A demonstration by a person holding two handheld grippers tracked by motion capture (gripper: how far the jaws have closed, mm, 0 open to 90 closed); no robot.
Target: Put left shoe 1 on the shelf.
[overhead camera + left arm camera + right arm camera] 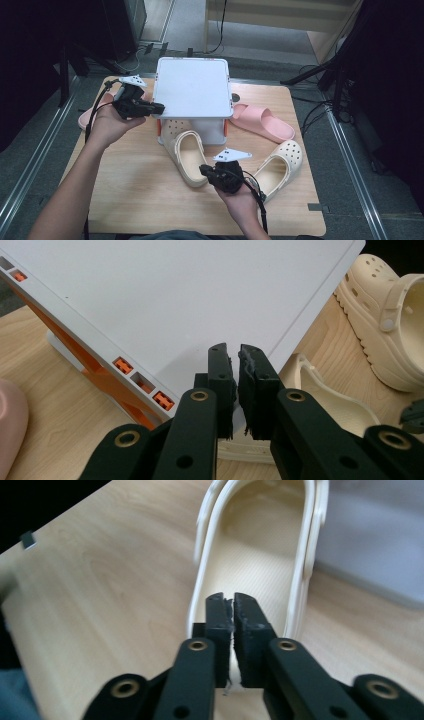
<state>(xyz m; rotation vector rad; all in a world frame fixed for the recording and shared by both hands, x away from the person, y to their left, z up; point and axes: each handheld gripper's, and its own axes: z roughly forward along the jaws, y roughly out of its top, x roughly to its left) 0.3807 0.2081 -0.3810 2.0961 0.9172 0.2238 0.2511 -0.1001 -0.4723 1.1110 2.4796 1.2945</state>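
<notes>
A: What've we got on the light wooden bench (125,195)?

B: A white plastic rack w/ orange side brackets (192,92) at the far middle. We see a cream perforated foam clog (189,156) lying just in front of it, toe tucked under the rack's lower edge, open heel toward us. A second cream clog (280,165) sits to its right, angled. A pink foam slide sandal (262,122) lies right of the rack; another pink slide (90,116) peeks out on the left, mostly behind the left hand.

A: Left claw (236,365)?

B: Held level beside the rack's left edge, tips at its white top panel. In the left gripper view we see the jaws nearly together, a thin slit between the pads, nothing in them.

A: And the right claw (229,611)?

B: Pads pressed together, nothing held. In the right gripper view it points into the near clog's heel opening, tips just over the back rim; that pic is a bit blurred. From the high view we see the right hand (240,200) near the bench's front edge, between the two clogs' heels. Can't tell if the tips touch the clog.
</notes>
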